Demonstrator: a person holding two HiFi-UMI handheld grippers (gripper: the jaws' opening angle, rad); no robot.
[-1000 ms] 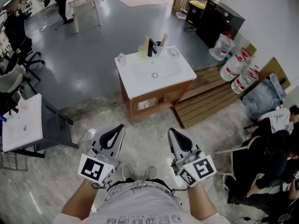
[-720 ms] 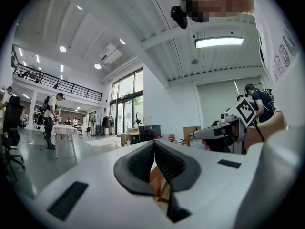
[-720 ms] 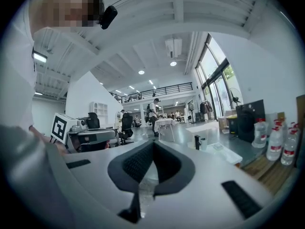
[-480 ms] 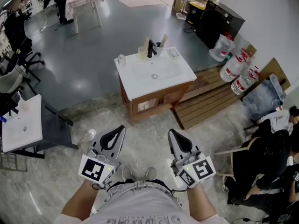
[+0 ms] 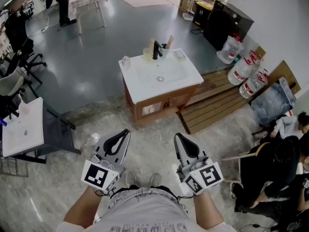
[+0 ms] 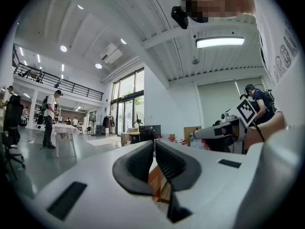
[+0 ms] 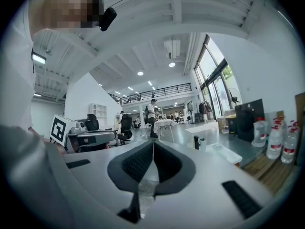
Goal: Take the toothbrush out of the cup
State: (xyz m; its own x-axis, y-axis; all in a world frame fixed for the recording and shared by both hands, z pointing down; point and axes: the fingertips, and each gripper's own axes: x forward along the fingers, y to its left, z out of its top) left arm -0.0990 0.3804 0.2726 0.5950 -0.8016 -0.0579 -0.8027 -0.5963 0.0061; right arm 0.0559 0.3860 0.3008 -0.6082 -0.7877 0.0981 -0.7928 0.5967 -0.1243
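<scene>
Though far from the sink, left gripper closed, empty, right gripper likewise.

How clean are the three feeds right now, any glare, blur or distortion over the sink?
Head view: evenly lit, sharp, edges bowed; sink small. Left gripper view: heavy fisheye, ceiling light glaring. Right gripper view: fisheye, windows bright, sink clear.

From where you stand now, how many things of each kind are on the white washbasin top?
Black tap: 1
Pale cups holding upright sticks: 2
Small white container, left rear corner: 1
Flat pale dish, right of the tap: 1
Total: 5
</scene>
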